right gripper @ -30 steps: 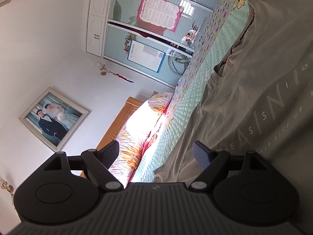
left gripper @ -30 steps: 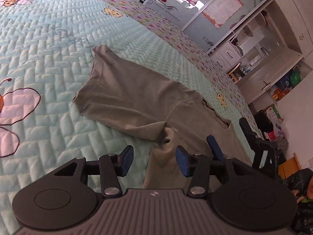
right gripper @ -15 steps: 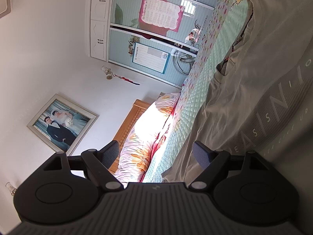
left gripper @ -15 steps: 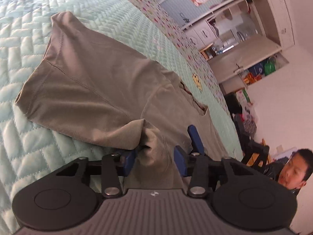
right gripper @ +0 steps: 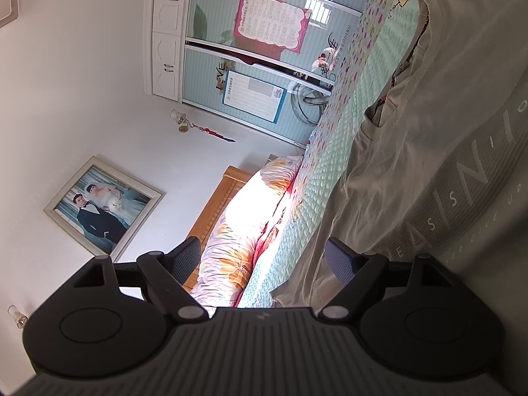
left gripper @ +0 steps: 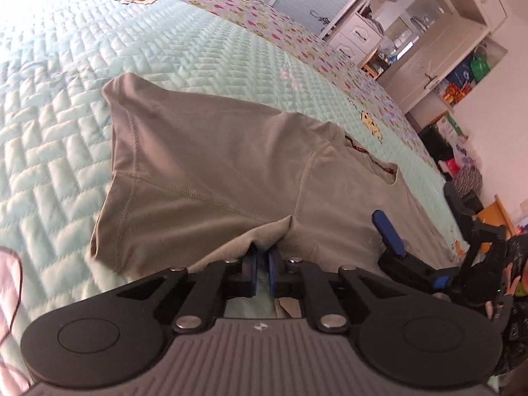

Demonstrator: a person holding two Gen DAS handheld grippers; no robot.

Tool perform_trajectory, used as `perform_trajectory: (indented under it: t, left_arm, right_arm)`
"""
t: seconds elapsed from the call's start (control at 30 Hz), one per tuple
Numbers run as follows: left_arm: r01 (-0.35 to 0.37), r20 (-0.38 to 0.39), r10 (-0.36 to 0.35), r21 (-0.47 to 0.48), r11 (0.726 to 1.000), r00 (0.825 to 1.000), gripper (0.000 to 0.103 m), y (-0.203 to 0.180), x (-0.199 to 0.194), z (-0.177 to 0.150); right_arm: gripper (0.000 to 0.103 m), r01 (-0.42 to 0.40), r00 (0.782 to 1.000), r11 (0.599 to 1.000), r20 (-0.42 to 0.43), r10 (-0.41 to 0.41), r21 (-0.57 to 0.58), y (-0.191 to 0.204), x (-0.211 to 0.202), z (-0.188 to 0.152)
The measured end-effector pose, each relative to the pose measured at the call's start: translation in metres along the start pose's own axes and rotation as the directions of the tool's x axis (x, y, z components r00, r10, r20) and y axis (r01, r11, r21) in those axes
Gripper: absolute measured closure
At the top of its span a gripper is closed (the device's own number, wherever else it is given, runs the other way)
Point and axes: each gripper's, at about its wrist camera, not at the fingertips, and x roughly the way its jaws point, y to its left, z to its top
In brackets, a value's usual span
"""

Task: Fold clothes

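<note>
A grey-green T-shirt point(left gripper: 211, 165) lies spread on the teal quilted bedspread point(left gripper: 66, 125), its sleeve pointing to the left. My left gripper point(left gripper: 262, 259) is at the fold under the sleeve. Its jaws are closing, and the blue pads pinch a ridge of the cloth between them. In the right wrist view the same T-shirt point(right gripper: 429, 151) shows pale lettering on its chest. My right gripper point(right gripper: 264, 257) stands open and level at the shirt's edge, with nothing between its fingers. It also shows over the shirt's body as the right gripper point(left gripper: 425, 221) in the left wrist view.
Floral pillows point(right gripper: 237, 231) and a wooden headboard point(right gripper: 211, 211) lie at the bed's far end. A wardrobe with sliding doors point(right gripper: 250, 52) and white cabinets point(left gripper: 412, 43) stand beyond the bed. A person's hand point(left gripper: 514, 283) is at the right edge.
My left gripper moved in on the fold under the sleeve and its jaws came together on the cloth. The right gripper stayed where it was, still open.
</note>
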Motion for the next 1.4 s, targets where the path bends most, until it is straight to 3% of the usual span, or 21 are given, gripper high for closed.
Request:
perform_trajectory:
  t: [0.1, 0.17, 0.33, 0.4, 0.47, 0.5, 0.6, 0.67, 0.73, 0.83, 0.93, 1.0, 1.1, 1.17, 1.27, 1.3, 1.4]
  left_arm:
    - [0.025, 0.008, -0.025, -0.06, 0.998, 1.0, 0.076, 0.002, -0.023, -0.019]
    - [0.041, 0.01, -0.04, -0.089, 0.995, 0.999, 0.055, 0.001, -0.037, -0.034]
    - [0.005, 0.0, -0.005, -0.022, 1.0, 1.0, 0.052, -0.012, -0.043, -0.052]
    - [-0.028, -0.006, 0.028, 0.031, 0.999, 1.0, 0.061, -0.019, -0.04, -0.053]
    - [-0.033, -0.038, 0.037, 0.111, 0.993, 0.999, 0.103, -0.031, -0.031, -0.053]
    - [-0.03, -0.06, 0.039, 0.142, 0.989, 0.997, 0.103, -0.035, -0.026, -0.055]
    - [-0.133, -0.025, 0.142, 0.217, 0.967, 0.99, 0.103, -0.043, -0.024, -0.057]
    - [-0.22, 0.022, 0.221, 0.219, 0.951, 0.975, 0.103, -0.038, -0.033, -0.057]
    - [-0.206, 0.019, 0.206, 0.189, 0.96, 0.978, 0.103, -0.028, -0.04, -0.059]
    - [-0.232, 0.02, 0.233, 0.199, 0.952, 0.972, 0.101, -0.028, -0.044, -0.063]
    - [-0.273, 0.057, 0.268, 0.132, 0.953, 0.962, 0.1, -0.027, -0.046, -0.059]
    - [-0.315, 0.109, 0.305, 0.096, 0.944, 0.946, 0.096, -0.032, -0.051, -0.055]
    - [-0.218, 0.184, 0.193, 0.131, 0.967, 0.964, 0.073, -0.056, -0.063, -0.061]
    - [-0.168, 0.161, 0.137, 0.196, 0.966, 0.977, 0.052, -0.068, -0.058, -0.069]
    - [-0.299, 0.107, 0.282, 0.234, 0.925, 0.954, 0.052, -0.063, -0.028, -0.089]
    - [-0.301, 0.149, 0.273, 0.218, 0.928, 0.95, 0.051, -0.063, -0.03, -0.094]
    - [-0.359, 0.137, 0.334, 0.246, 0.901, 0.933, 0.051, -0.075, -0.031, -0.094]
  right_arm:
    - [0.021, 0.0, 1.0, 1.0, 0.0, 0.0, -0.002, 0.001, -0.001, -0.001]
    - [0.021, -0.001, 1.0, 1.0, 0.001, 0.001, -0.002, 0.0, -0.001, -0.001]
    - [0.021, -0.001, 1.0, 1.0, 0.002, 0.001, -0.006, 0.001, -0.001, -0.003]
    - [0.021, -0.001, 1.0, 1.0, 0.002, 0.001, -0.007, 0.001, -0.001, -0.003]
    - [0.021, 0.0, 1.0, 1.0, 0.002, 0.0, -0.007, 0.002, -0.001, -0.002]
    - [0.021, -0.001, 1.0, 1.0, 0.002, 0.001, -0.007, 0.002, -0.001, -0.002]
    - [0.021, -0.003, 1.0, 1.0, 0.002, 0.003, -0.004, 0.001, -0.001, -0.002]
    - [0.021, -0.005, 1.0, 1.0, 0.001, 0.005, -0.002, 0.002, -0.001, -0.002]
    - [0.021, -0.005, 1.0, 1.0, 0.001, 0.005, -0.002, 0.002, -0.001, -0.002]
    - [0.021, -0.004, 1.0, 1.0, 0.001, 0.004, -0.002, 0.002, -0.001, -0.002]
    - [0.021, -0.005, 1.0, 1.0, 0.001, 0.005, 0.001, 0.002, -0.001, -0.001]
    - [0.021, -0.005, 1.0, 1.0, 0.001, 0.005, 0.002, 0.002, -0.001, -0.001]
    - [0.021, -0.006, 1.0, 1.0, 0.001, 0.006, 0.003, 0.001, -0.002, -0.001]
    - [0.021, -0.006, 1.0, 1.0, 0.001, 0.006, 0.003, 0.001, -0.002, -0.001]
    - [0.021, -0.006, 1.0, 1.0, 0.0, 0.006, 0.001, 0.0, -0.001, -0.002]
    - [0.021, -0.006, 1.0, 1.0, 0.001, 0.006, 0.002, 0.001, -0.001, -0.002]
    - [0.021, -0.012, 1.0, 1.0, 0.005, 0.012, 0.015, 0.001, -0.002, 0.0]
